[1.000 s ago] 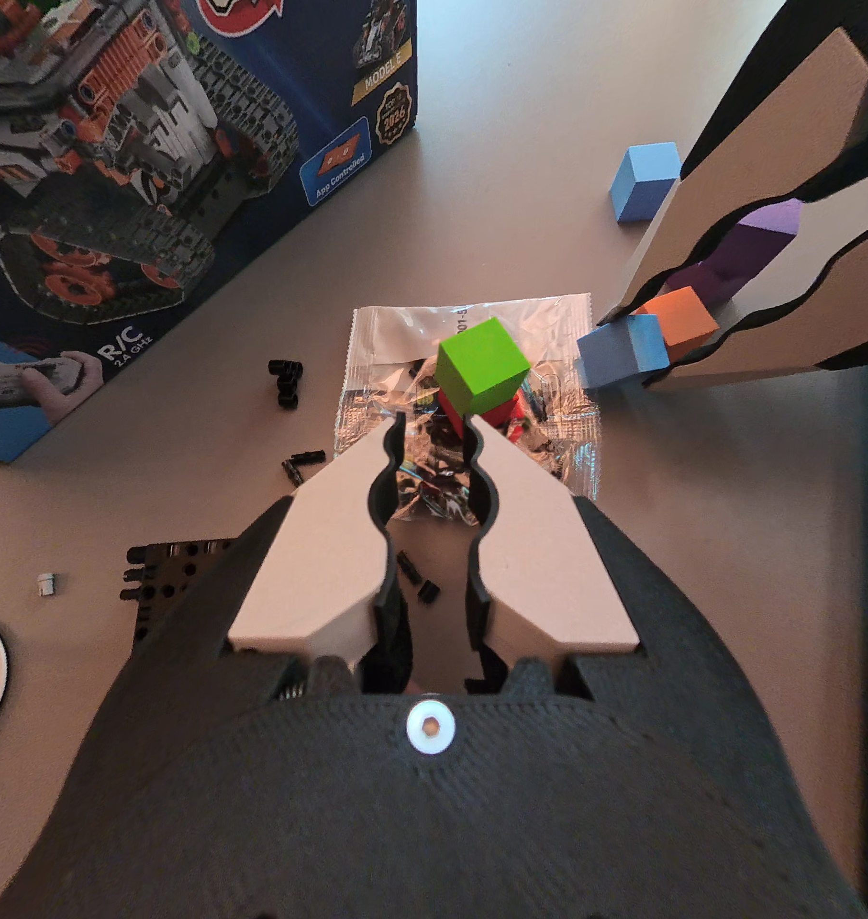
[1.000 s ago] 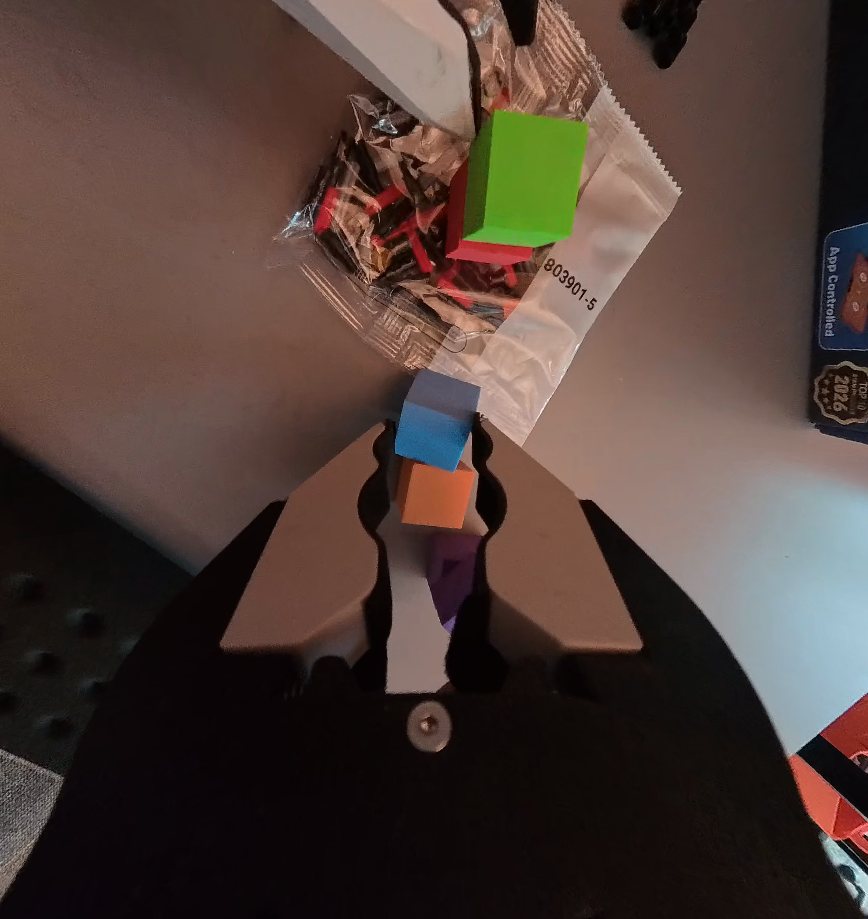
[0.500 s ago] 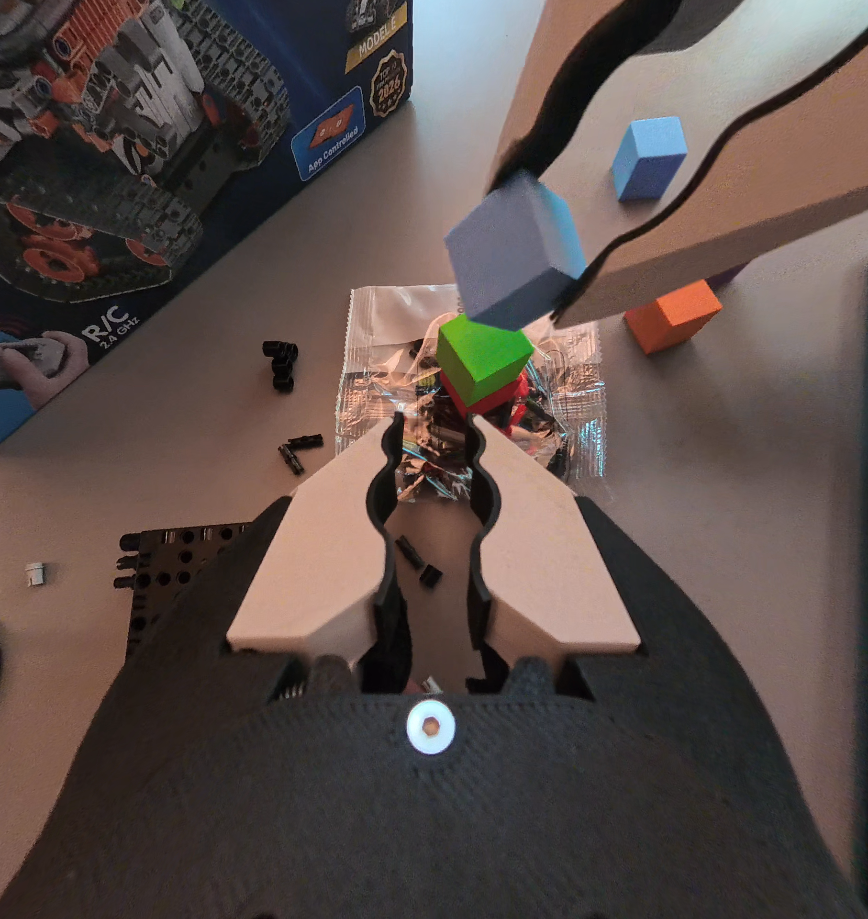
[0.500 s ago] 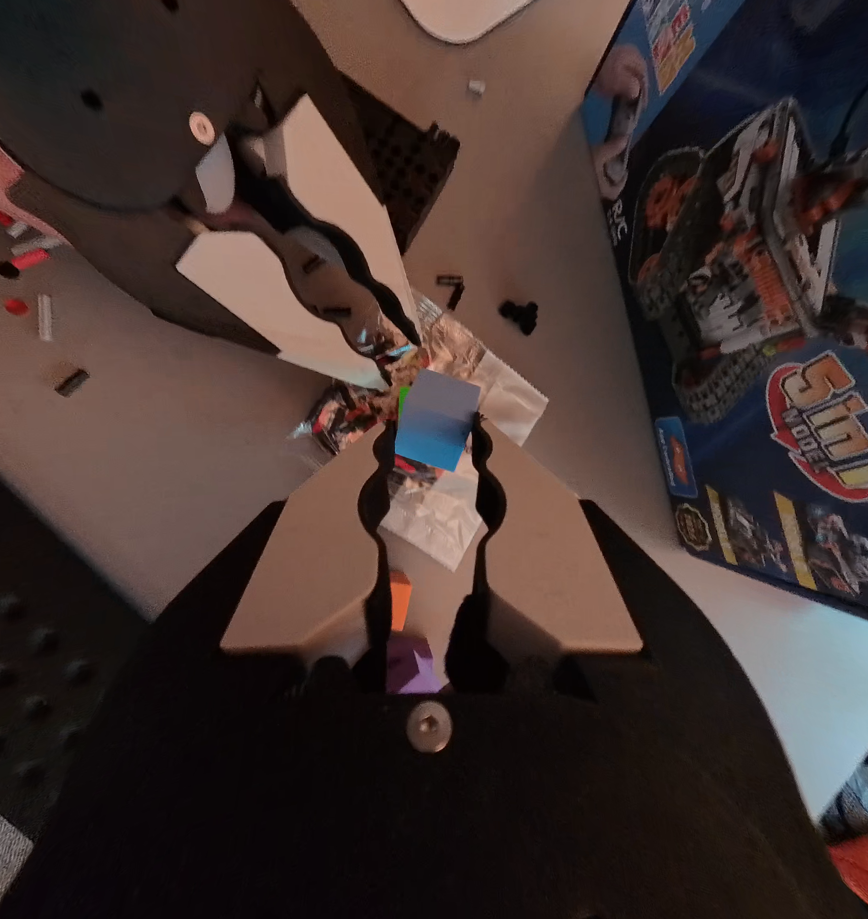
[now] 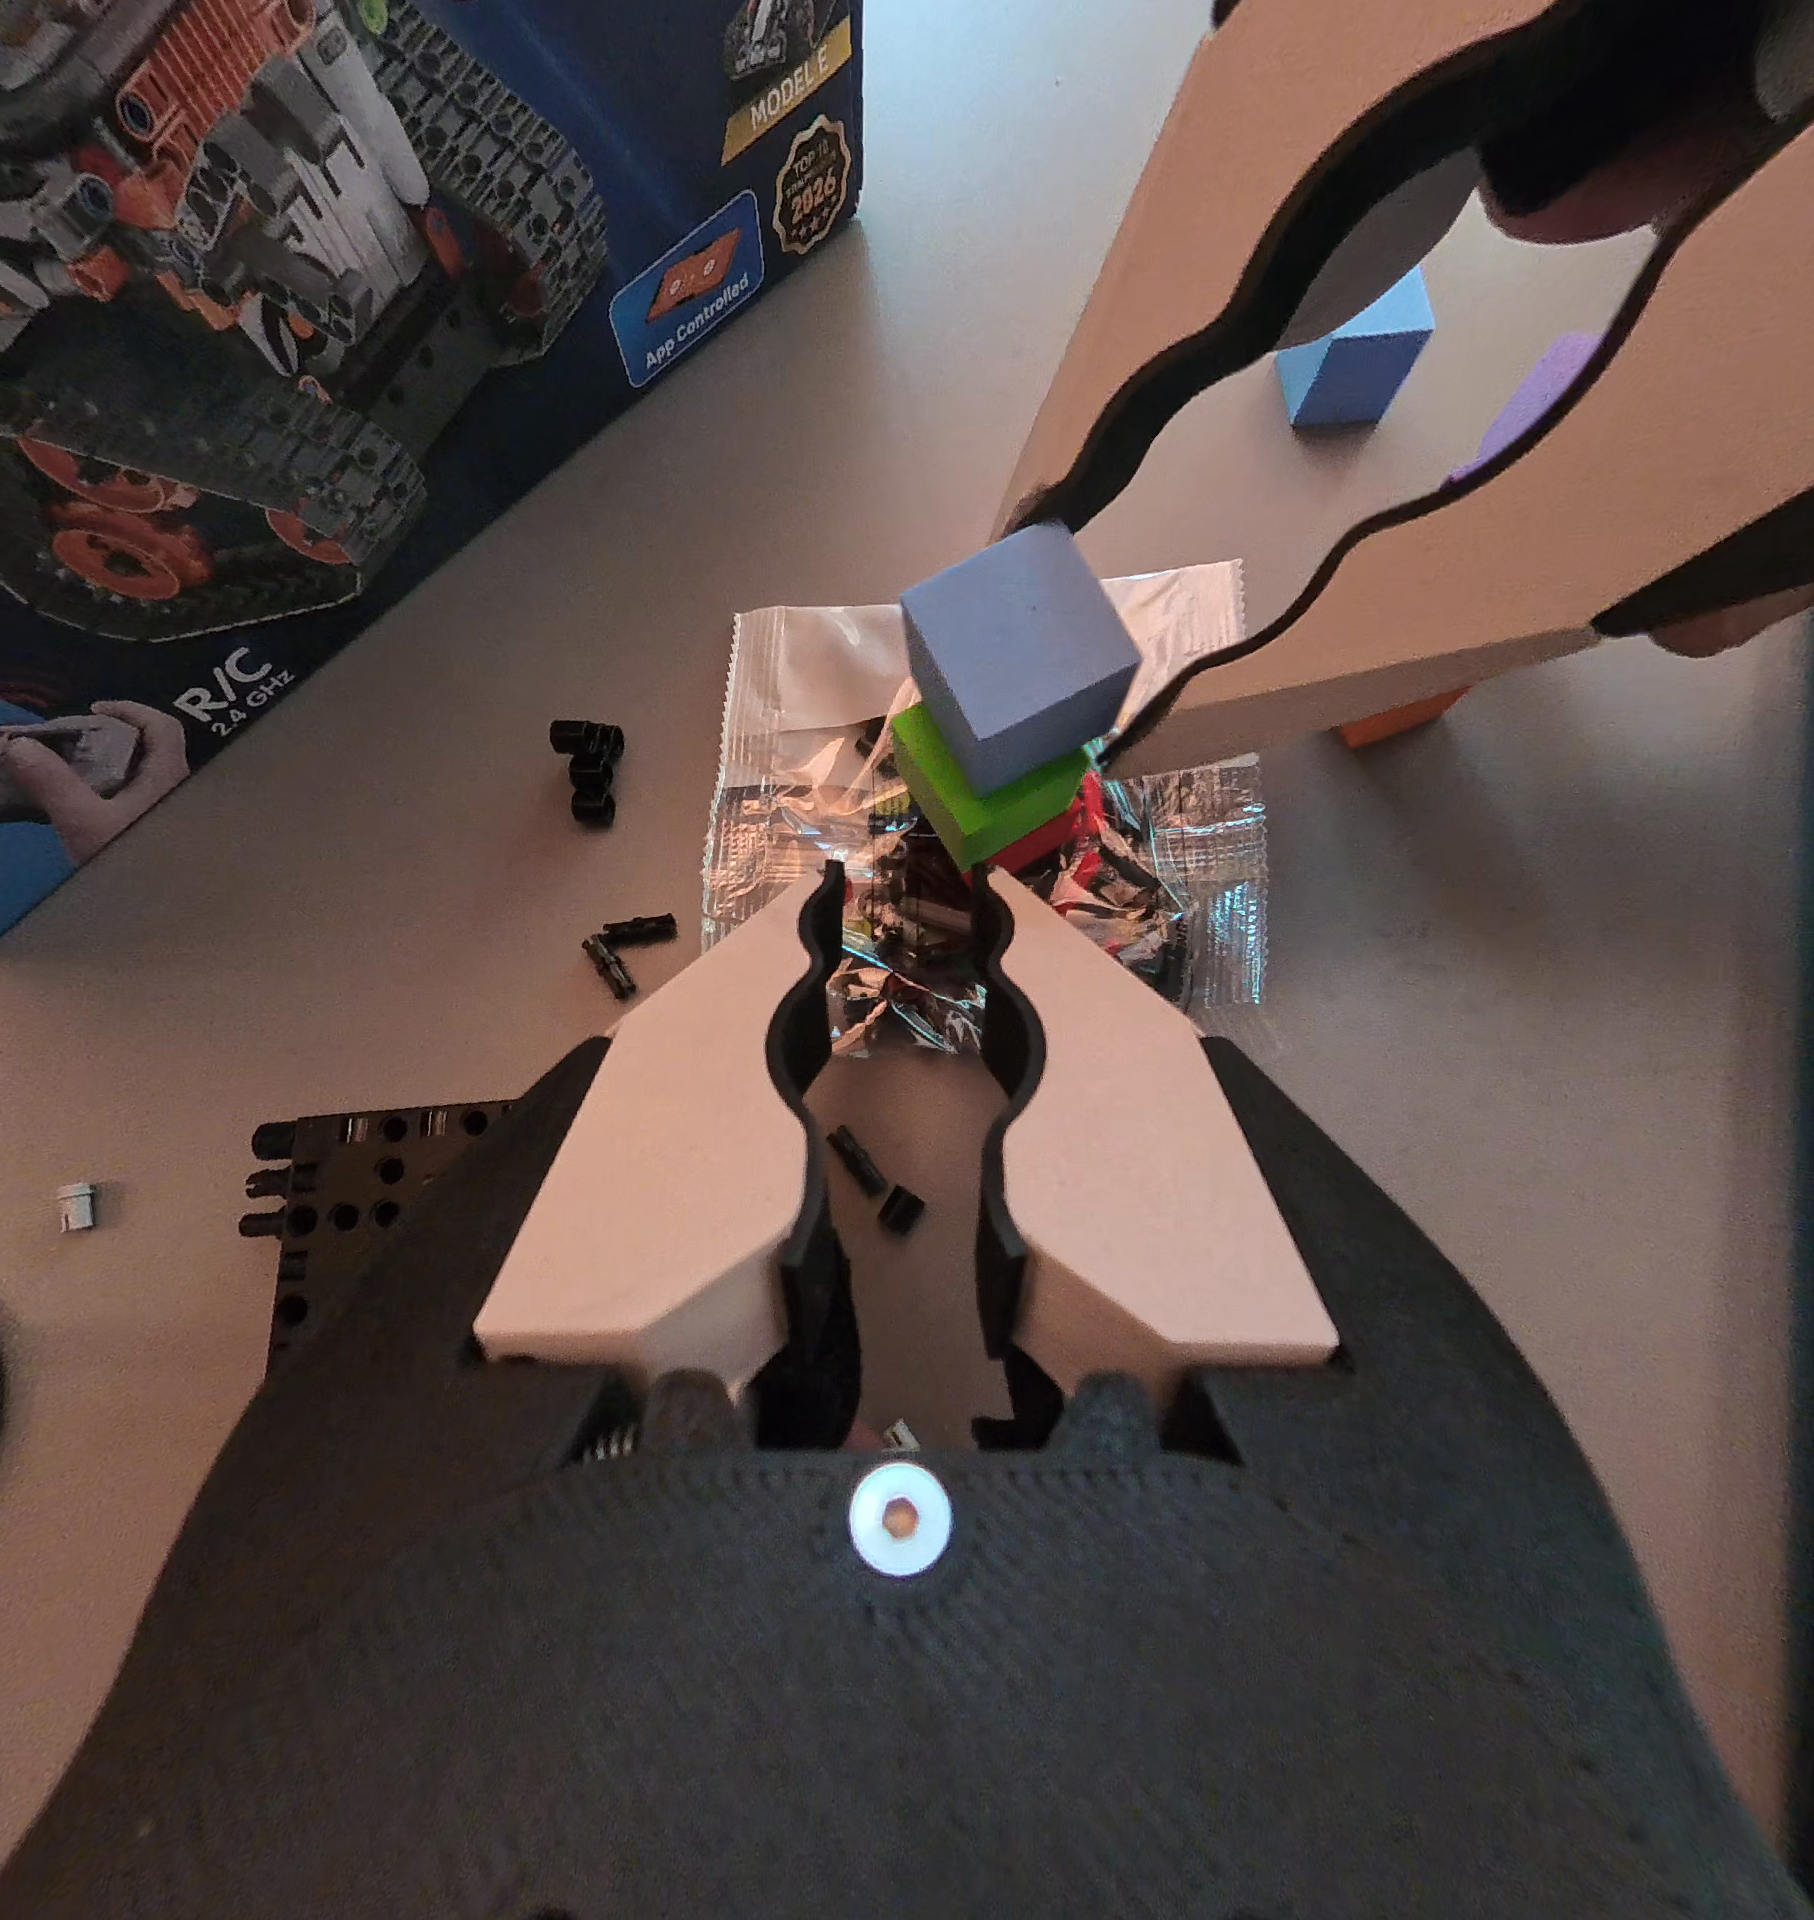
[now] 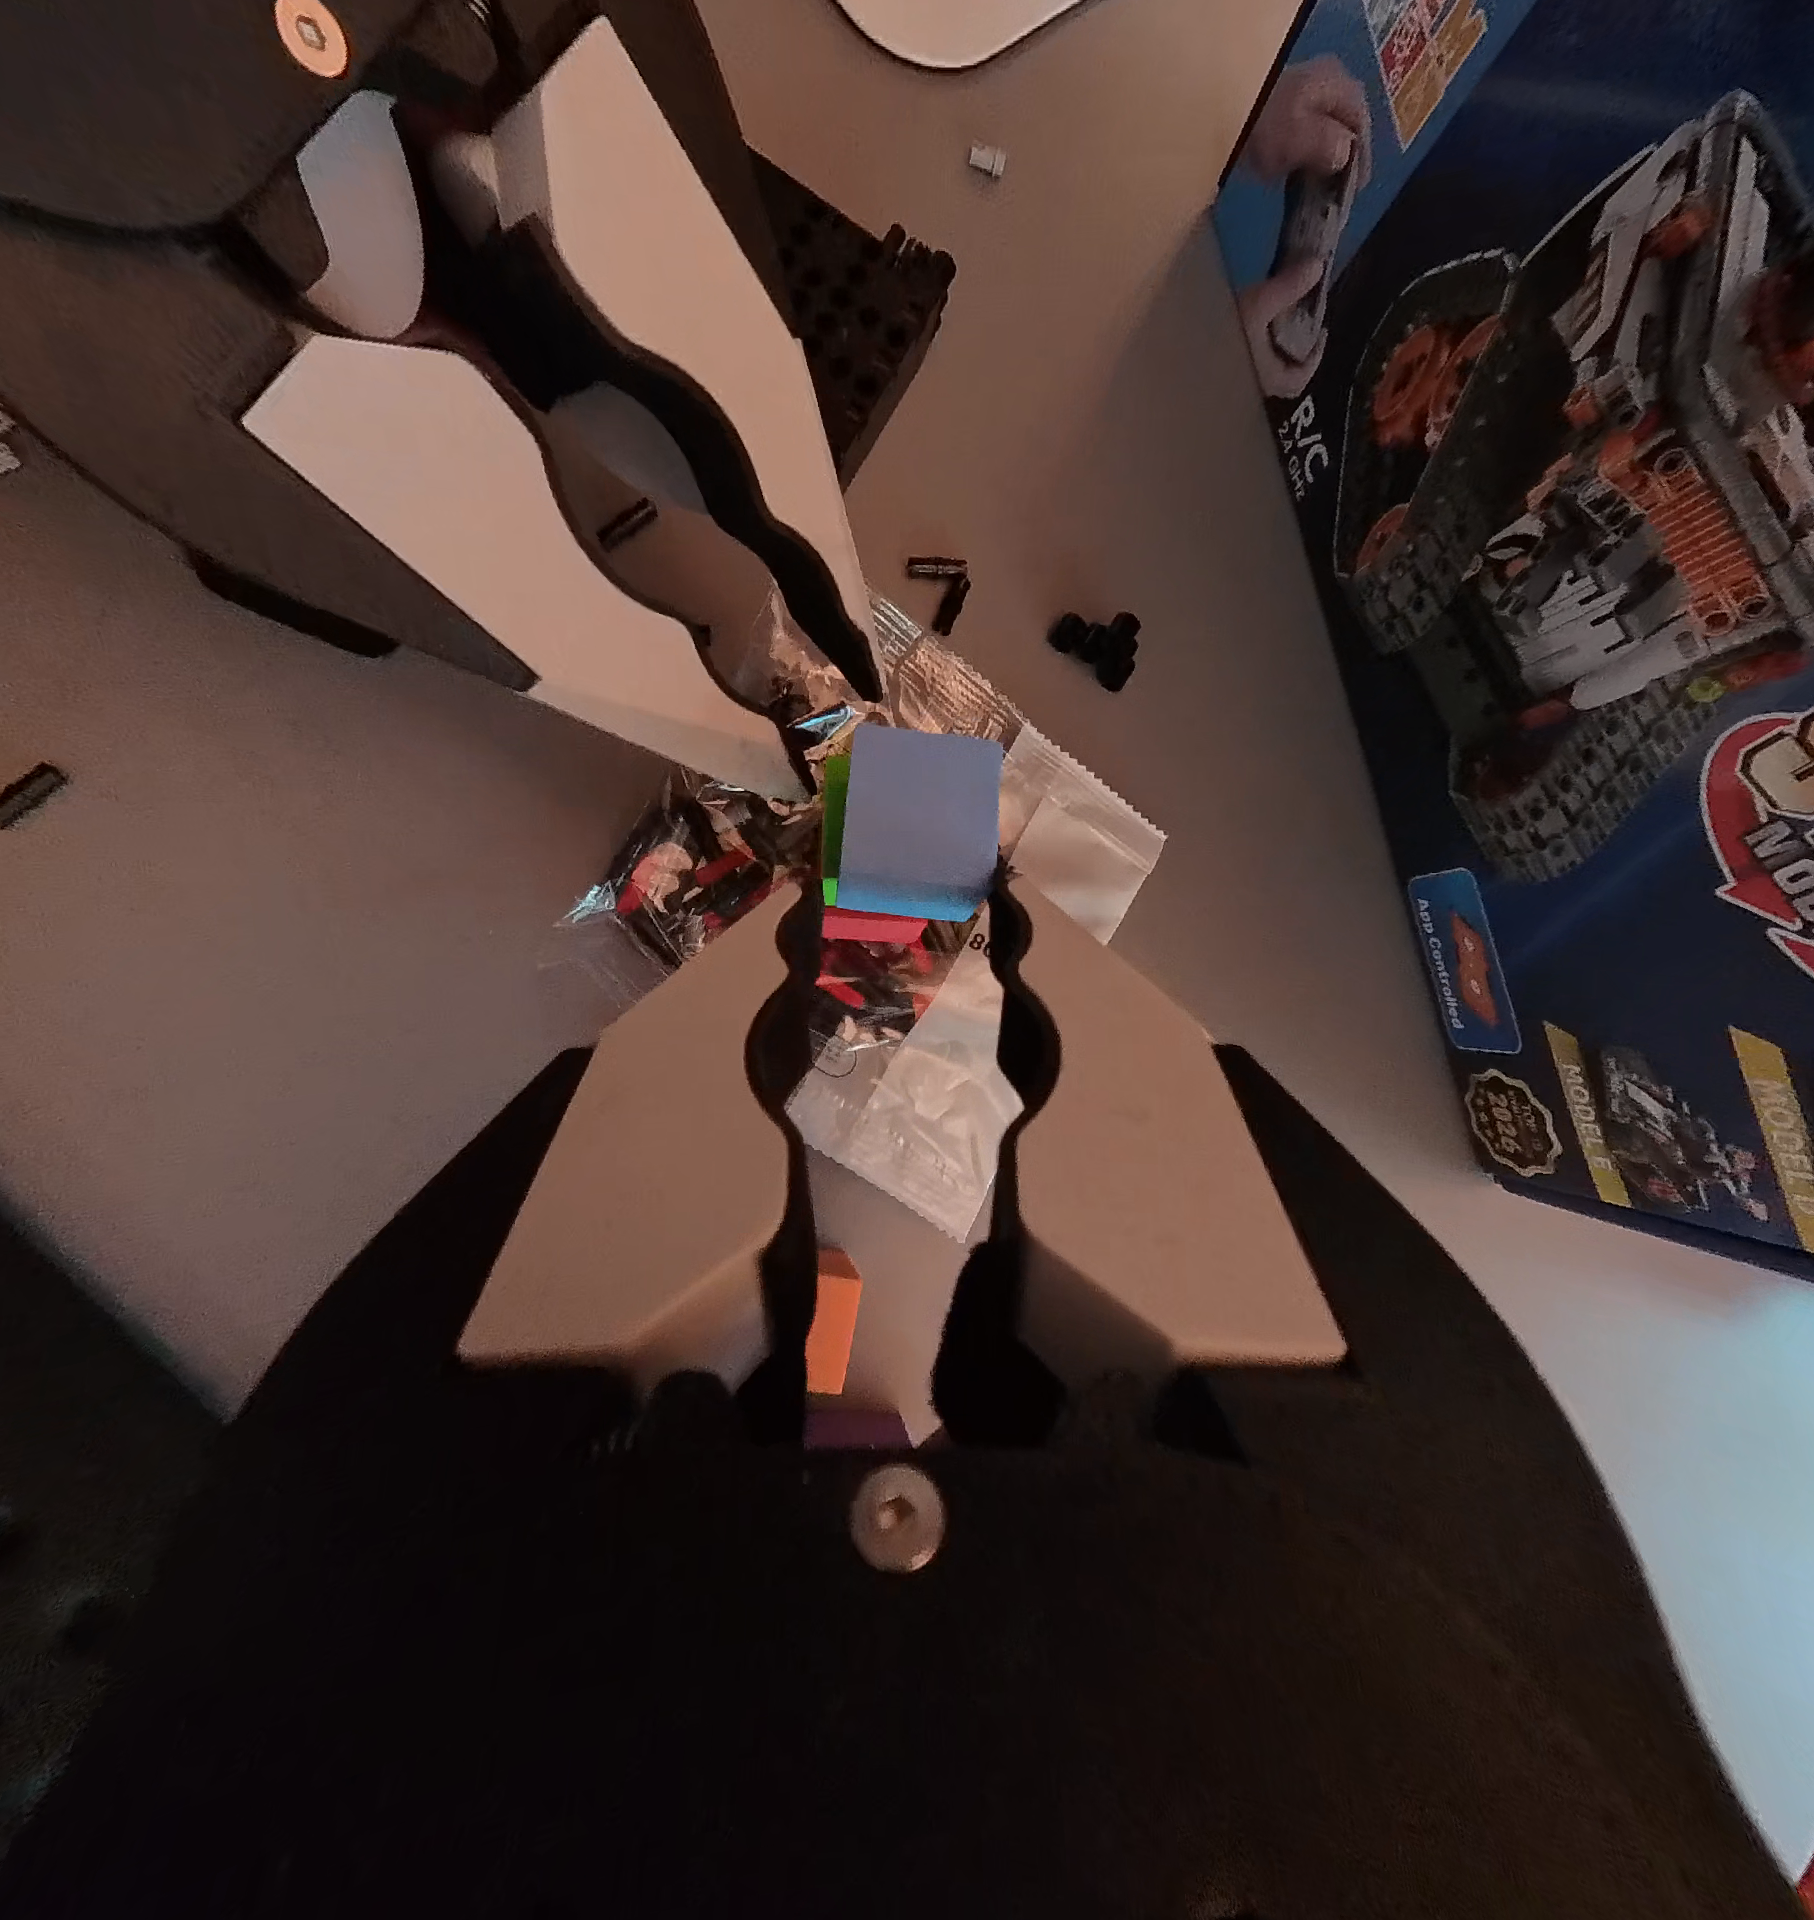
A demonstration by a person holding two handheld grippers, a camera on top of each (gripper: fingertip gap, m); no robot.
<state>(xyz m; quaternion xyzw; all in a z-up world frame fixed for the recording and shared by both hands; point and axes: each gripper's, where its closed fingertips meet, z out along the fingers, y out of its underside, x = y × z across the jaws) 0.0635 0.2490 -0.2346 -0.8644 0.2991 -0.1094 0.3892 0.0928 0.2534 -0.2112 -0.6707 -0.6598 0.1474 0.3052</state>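
Right claw (image 6: 901, 894) pinches a blue cube (image 6: 915, 821) at its tips, directly over a green cube (image 5: 981, 795) that sits on a red one (image 5: 1038, 844) atop a clear parts bag (image 5: 1209, 935). Left claw (image 5: 908, 883) hangs slightly parted and empty, tips over the bag's near edge, just short of the stack. Printed lettering shows on the bag and on a blue toy box (image 5: 612, 260) nearby.

Six cubes show: two blue (image 5: 1017, 655) (image 5: 1355, 358), one green (image 5: 970, 795), one red (image 5: 1038, 847), one orange (image 5: 1396, 719), one purple (image 5: 1526, 410). One clear bag (image 5: 809, 675) of parts. One printed box (image 5: 259, 312). One black perforated plate (image 5: 363, 1174). Two grippers (image 5: 905, 894) (image 6: 901, 894).
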